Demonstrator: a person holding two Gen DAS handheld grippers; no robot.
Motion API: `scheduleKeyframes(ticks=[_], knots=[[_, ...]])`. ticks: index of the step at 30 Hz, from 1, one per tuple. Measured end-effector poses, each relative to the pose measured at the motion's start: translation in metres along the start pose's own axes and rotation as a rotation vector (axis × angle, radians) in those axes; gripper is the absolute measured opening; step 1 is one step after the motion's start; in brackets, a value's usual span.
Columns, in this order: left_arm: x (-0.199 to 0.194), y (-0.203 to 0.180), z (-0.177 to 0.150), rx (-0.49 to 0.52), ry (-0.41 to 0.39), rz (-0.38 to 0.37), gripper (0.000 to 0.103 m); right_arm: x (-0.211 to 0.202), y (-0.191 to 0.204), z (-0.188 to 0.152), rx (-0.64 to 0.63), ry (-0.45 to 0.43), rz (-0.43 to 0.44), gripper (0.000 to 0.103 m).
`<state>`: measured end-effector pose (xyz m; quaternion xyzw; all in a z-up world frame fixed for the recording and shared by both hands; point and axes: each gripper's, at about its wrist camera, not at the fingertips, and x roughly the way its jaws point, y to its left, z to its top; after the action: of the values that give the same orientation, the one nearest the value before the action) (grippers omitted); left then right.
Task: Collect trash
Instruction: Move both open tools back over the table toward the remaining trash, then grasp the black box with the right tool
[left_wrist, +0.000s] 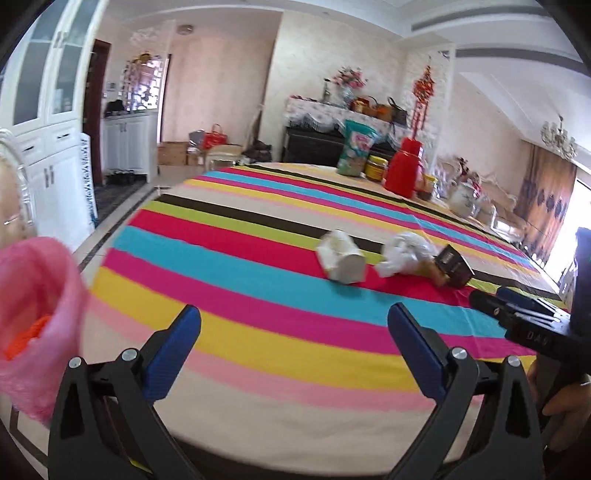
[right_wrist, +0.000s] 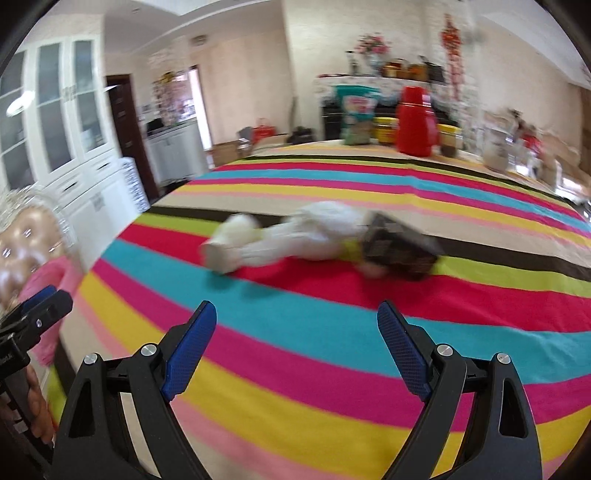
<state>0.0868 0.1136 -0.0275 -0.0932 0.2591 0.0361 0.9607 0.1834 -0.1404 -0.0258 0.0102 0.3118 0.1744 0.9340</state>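
Note:
Three pieces of trash lie in a row on the striped tablecloth: a white paper cup on its side, a crumpled white plastic wrapper, and a small dark box. They also show, blurred, in the right wrist view: cup, wrapper, box. My left gripper is open and empty, short of the cup. My right gripper is open and empty, short of the trash. A pink trash bag hangs at the table's left edge.
At the far end of the table stand a red thermos, a snack bag, jars and a teapot. White cabinets line the left wall. The table edge drops off at left.

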Motion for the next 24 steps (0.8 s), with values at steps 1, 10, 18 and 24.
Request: scheduleKeyframes(ticks=[1,10,18,24], knots=[[0.008,-0.009,0.002,0.005,0.009,-0.008,0.098,0.003,-0.012,0.002,0.01,0.002,-0.014,0.084],[0.047,-0.056,0.015,0.048,-0.001,-0.016,0.098,0.051,-0.084,0.02,0.049,0.093,-0.132,0.084],[0.075,-0.066,0.02,0.072,0.022,-0.009,0.098,0.11,-0.098,0.036,-0.002,0.196,-0.107,0.084],[0.085,-0.071,0.016,0.094,0.051,-0.014,0.098,0.145,-0.09,0.062,-0.075,0.213,-0.012,0.083]])
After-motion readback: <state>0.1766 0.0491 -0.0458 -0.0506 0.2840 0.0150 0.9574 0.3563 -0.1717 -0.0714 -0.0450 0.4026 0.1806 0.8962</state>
